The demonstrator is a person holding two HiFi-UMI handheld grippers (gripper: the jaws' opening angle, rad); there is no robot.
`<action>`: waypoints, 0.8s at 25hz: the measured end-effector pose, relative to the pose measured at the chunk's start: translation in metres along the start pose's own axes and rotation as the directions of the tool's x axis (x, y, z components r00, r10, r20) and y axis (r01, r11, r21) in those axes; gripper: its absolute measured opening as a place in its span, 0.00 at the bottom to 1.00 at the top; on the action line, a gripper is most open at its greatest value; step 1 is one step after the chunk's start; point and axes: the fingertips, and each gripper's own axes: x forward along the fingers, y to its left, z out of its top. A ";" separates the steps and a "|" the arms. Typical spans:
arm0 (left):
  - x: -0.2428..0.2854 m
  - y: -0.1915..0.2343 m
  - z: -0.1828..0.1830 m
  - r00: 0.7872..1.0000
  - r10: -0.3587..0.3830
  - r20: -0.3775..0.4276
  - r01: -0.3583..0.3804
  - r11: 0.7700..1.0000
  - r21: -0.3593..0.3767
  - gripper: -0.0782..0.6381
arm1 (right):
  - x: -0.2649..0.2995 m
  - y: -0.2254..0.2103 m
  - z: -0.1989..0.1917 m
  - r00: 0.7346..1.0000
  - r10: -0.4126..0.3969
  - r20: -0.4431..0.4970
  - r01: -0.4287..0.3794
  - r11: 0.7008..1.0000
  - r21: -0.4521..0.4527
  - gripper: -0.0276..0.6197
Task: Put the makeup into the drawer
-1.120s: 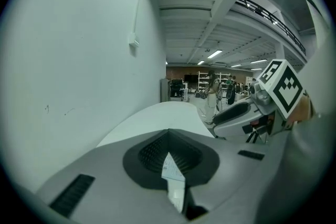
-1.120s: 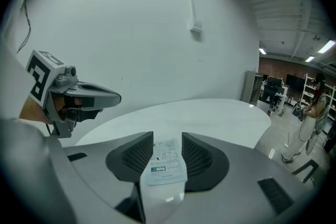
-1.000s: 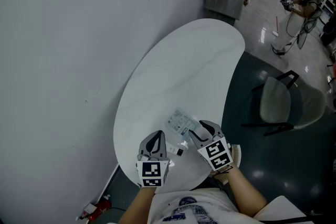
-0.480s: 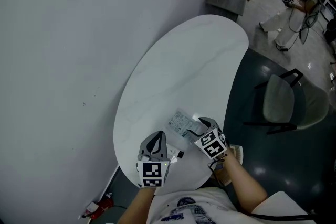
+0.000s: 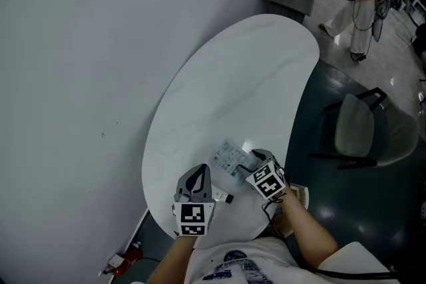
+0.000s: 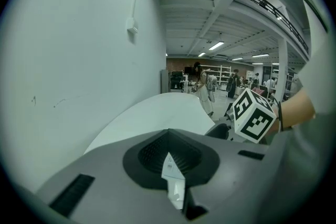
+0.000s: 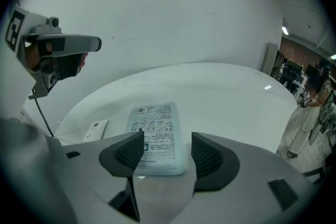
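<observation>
One hand-held gripper (image 6: 169, 150) tight on packet (image 6: 174, 186)

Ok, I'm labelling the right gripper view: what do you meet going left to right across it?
Left claw, shut on a white slip → small white box → printed packet → person.

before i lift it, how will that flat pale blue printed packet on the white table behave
The flat pale blue printed packet looks thin and lies flush on the smooth white table, so it is probably light and may slide when pushed. Being sachet-like, it will likely droop if pinched by one edge. Flat, so unlikely to roll.
</observation>
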 end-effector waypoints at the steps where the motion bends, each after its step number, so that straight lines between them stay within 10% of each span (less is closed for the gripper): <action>1: 0.002 0.001 0.000 1.000 -0.001 -0.002 0.001 1.000 -0.002 0.17 | 0.002 0.000 0.000 1.000 0.003 -0.004 -0.003 1.000 -0.001 0.46; 20: 0.023 0.016 -0.004 0.999 -0.010 -0.030 0.009 1.000 -0.021 0.17 | 0.030 0.006 -0.012 0.993 0.014 -0.119 -0.018 0.999 -0.027 0.46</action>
